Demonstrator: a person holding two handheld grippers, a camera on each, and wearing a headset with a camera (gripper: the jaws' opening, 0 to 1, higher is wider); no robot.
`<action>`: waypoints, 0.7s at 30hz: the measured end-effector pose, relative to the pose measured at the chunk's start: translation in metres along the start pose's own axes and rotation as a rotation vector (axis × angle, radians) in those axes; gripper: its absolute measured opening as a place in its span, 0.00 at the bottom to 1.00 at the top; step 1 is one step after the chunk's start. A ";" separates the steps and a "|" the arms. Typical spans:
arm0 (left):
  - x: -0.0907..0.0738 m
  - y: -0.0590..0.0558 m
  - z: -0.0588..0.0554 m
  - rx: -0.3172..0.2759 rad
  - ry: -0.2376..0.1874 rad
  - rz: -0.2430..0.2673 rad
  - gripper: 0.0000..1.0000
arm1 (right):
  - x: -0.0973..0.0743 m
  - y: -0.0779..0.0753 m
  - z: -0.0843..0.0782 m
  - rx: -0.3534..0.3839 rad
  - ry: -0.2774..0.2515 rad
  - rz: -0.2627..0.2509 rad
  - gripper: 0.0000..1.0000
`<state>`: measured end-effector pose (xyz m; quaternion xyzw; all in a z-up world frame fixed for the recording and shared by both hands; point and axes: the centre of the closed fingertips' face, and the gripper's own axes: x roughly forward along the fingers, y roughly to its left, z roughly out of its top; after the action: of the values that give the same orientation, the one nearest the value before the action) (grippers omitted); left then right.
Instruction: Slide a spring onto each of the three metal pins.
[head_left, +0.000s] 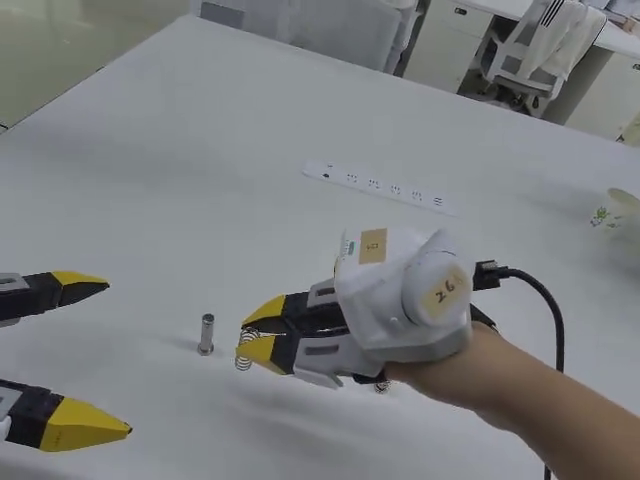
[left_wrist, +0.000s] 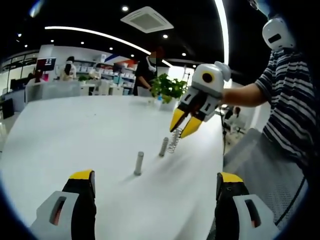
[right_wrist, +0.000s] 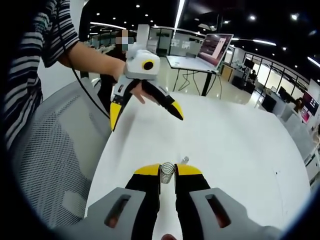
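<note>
**Spring held at the pin, ready for fitting**

The right gripper (head_left: 243, 340) was clamped on a coil spring (right_wrist: 167, 171) at the very tips of its jaws. This grip probably left the lower end of the spring free to pass over a pin. The spring stood roughly upright, low over the white table (head_left: 200, 150) and just beside a standing metal pin (head_left: 206, 333). In the left gripper view, a second pin (left_wrist: 164, 146) stood next to the spring, and both pins looked bare. The left gripper (head_left: 119, 358) hung to one side with its jaws wide apart and holding nothing, apparently to keep the approach clear.
</note>
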<state>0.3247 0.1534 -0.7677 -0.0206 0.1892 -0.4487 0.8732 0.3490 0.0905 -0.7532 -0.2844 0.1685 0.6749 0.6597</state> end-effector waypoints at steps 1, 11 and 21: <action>0.000 0.000 0.000 -0.002 0.000 0.000 0.98 | 0.001 -0.002 0.001 0.002 -0.002 -0.002 0.07; -0.003 0.002 -0.005 -0.007 0.009 0.005 0.98 | 0.010 -0.022 0.020 0.006 -0.051 -0.039 0.07; -0.002 0.003 -0.003 -0.001 0.011 0.004 0.98 | 0.022 -0.038 0.026 0.072 -0.082 -0.055 0.07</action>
<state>0.3250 0.1572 -0.7704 -0.0184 0.1944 -0.4471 0.8729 0.3833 0.1265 -0.7407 -0.2368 0.1576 0.6611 0.6943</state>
